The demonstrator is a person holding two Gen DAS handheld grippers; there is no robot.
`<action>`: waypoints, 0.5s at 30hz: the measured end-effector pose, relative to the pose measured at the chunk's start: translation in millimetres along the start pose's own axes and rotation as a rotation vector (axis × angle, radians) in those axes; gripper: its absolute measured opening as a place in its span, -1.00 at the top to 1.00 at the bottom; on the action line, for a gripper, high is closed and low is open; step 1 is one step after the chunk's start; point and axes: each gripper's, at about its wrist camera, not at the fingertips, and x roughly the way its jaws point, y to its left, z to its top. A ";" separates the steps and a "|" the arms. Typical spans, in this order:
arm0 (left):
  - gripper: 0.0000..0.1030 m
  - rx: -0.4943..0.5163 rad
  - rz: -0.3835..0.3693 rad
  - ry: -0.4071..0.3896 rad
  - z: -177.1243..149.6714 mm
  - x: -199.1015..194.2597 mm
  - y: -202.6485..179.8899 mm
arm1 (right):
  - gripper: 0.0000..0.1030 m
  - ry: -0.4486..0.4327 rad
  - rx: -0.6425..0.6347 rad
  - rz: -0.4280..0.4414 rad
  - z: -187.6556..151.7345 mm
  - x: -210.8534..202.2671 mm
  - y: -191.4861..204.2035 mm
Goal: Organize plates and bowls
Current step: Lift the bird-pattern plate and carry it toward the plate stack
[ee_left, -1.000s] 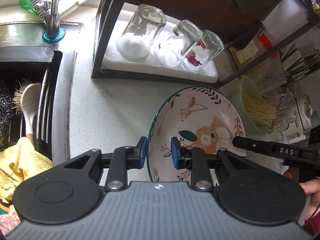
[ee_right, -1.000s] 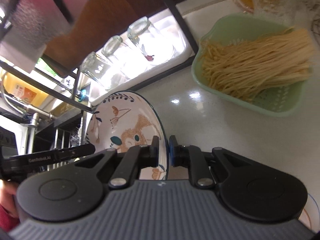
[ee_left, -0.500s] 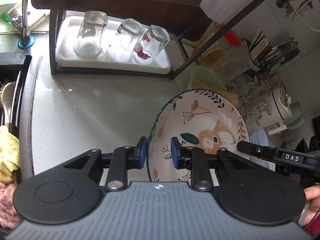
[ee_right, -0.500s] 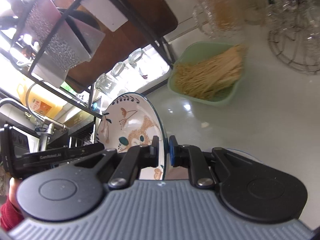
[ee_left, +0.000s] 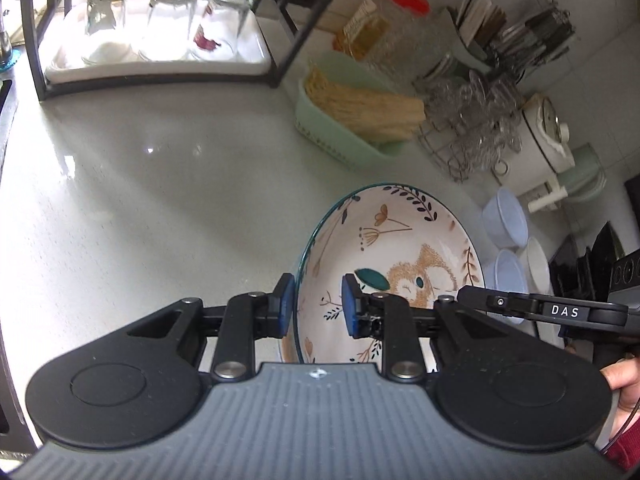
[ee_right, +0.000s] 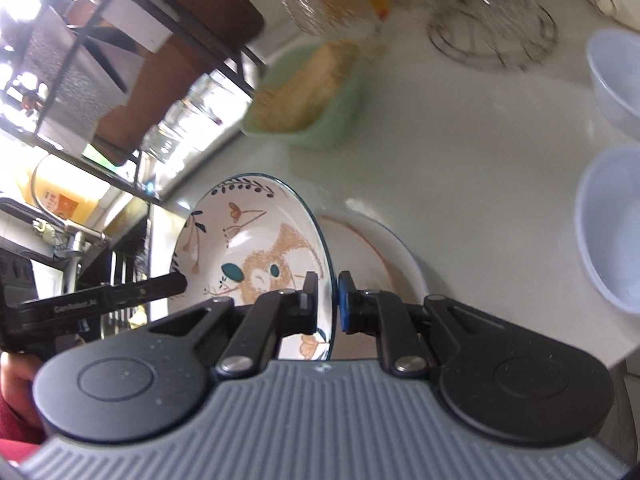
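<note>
Kitchen counter (ee_left: 168, 184), pale speckled stone, lit from the window side.

Left gripper (ee_left: 316, 310): blue pads narrowly parted, clamped over the near-left rim of the patterned bowl (ee_left: 400, 256). Right gripper (ee_right: 328, 300): pads almost together, pinching the same bowl's (ee_right: 256, 240) thin right rim. Bowl: cream, teal-edged, leaf and animal print, held between both tools above the counter, tilted.

Directly beneath and beside it, right wrist view: white plate (ee_right: 384, 256) with blue edge, lying flat on the counter.

Further right: three pale blue-white small bowls (ee_left: 506, 224), grouped near the counter edge.

Beyond: mint-green basket (ee_left: 340, 140) holding dry noodles (ee_left: 368, 108); wire stand of glass cups (ee_left: 476, 120); red-lidded jar (ee_left: 384, 28).

Far left: black rack (ee_left: 280, 60) over a white tray (ee_left: 160, 66) with three upturned glasses (ee_left: 172, 16).
</note>
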 end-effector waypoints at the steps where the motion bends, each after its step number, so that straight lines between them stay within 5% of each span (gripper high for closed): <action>1: 0.45 0.002 0.009 0.003 -3.2 2.0 -3.3 | 0.74 0.005 0.005 -0.002 -2.7 0.6 -4.3; 8: 0.45 0.013 0.094 0.015 -14.1 14.4 -17.6 | 0.74 0.028 -0.035 -0.006 -12.8 9.6 -18.4; 15: 0.44 0.127 0.223 0.065 -14.0 31.0 -37.5 | 0.74 0.066 -0.102 0.004 -7.2 17.7 -19.9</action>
